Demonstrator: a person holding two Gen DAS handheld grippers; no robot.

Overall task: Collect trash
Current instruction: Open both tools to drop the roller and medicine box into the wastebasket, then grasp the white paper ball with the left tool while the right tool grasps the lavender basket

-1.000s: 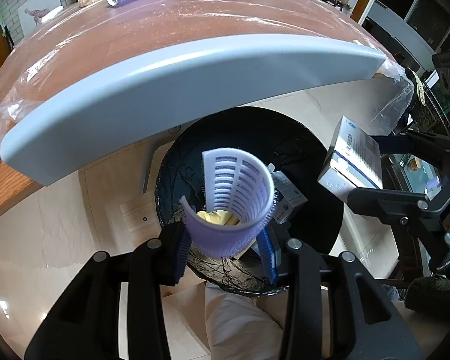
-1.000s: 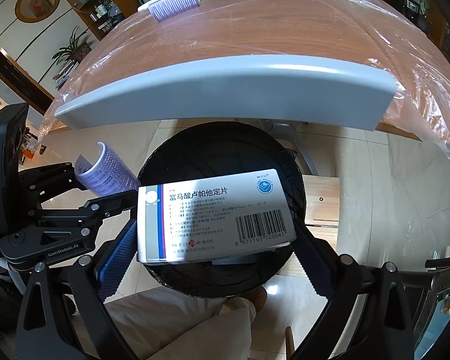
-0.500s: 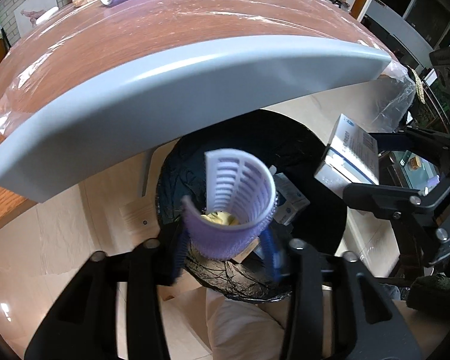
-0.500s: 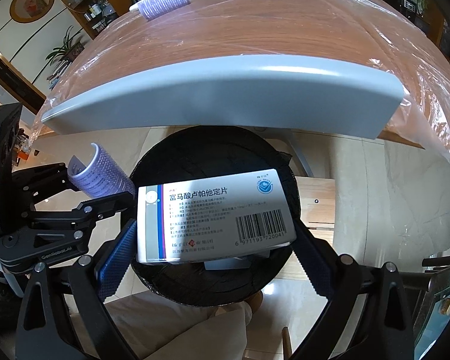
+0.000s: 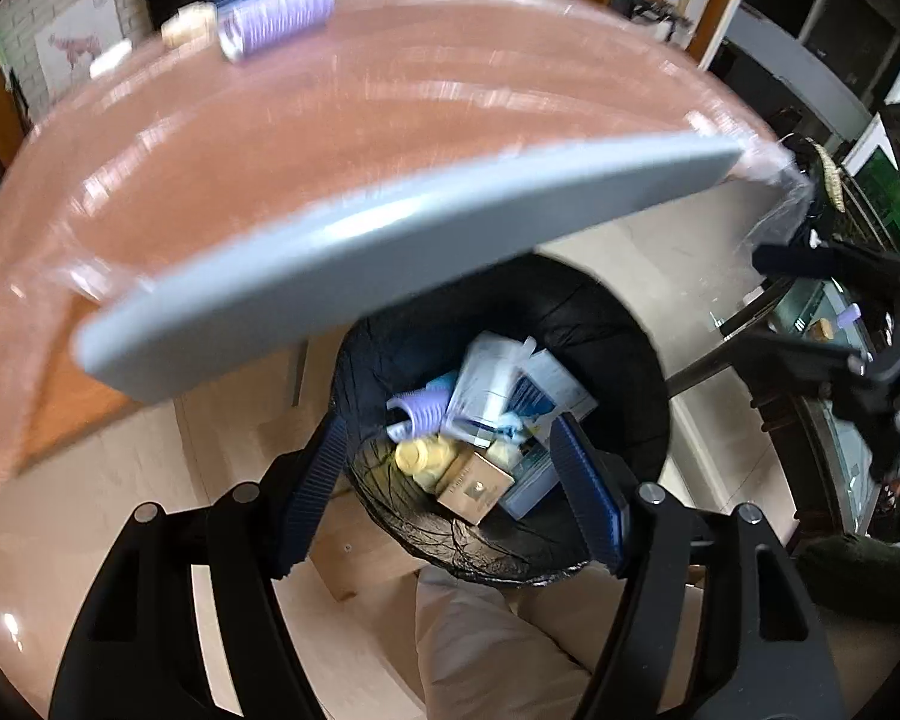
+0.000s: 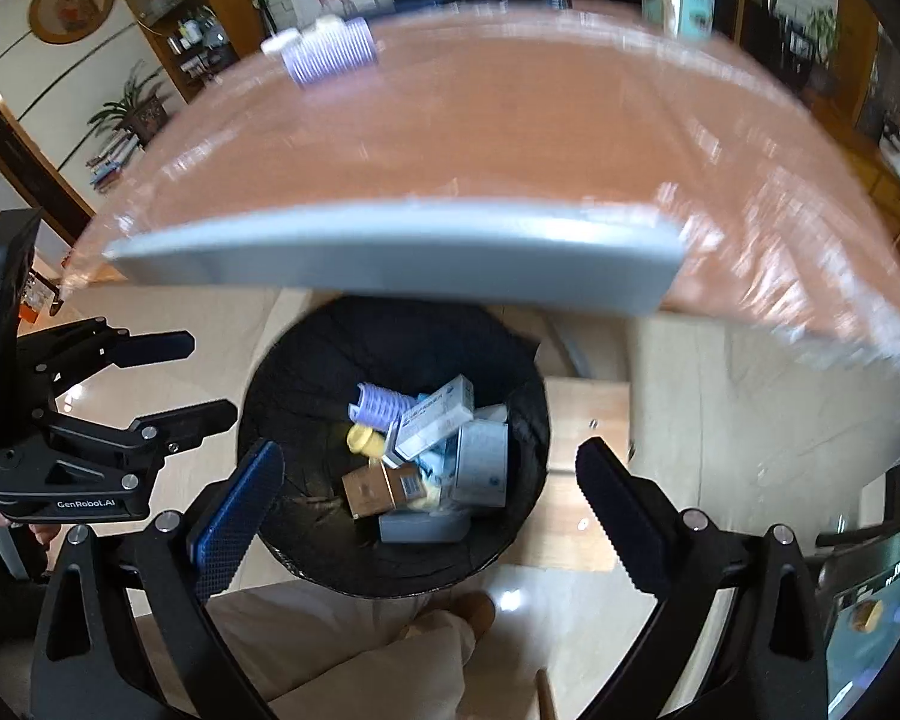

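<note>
Left wrist view first: the left gripper point(image 5: 450, 480) has its jaws opening, blue pads spread apart with nothing between them. It points steeply down over the black-lined trash bin point(image 5: 624, 360). Down inside the bin lies the purple hair roller point(image 5: 417, 414), resting against white and blue medicine boxes point(image 5: 510, 390), a yellow cap-like piece point(image 5: 417, 456) and a small tan carton point(image 5: 474, 483). The whole frame is smeared, so the box print cannot be read. The tabletop point(image 5: 360, 138), wrapped in clear plastic, arcs above with its grey edge strip point(image 5: 390, 240) over the bin's far rim; a second purple roller point(image 5: 276, 18) sits at its far side. The right gripper point(image 5: 858, 348) is cut off at the right edge. A beige trouser leg point(image 5: 492, 654) shows below the bin.

Right wrist view now: the right gripper point(image 6: 426, 492) stands wide and released, nothing in its grasp, also angled down above the bin point(image 6: 288, 378). The medicine box point(image 6: 435, 417) lies tilted on the heap, just beside the roller point(image 6: 378, 405). The left gripper point(image 6: 174, 378) hangs at the left, jaws apart and bare. The tabletop point(image 6: 510, 120) is blurred, its far roller point(image 6: 330, 51) only a streak.
</note>
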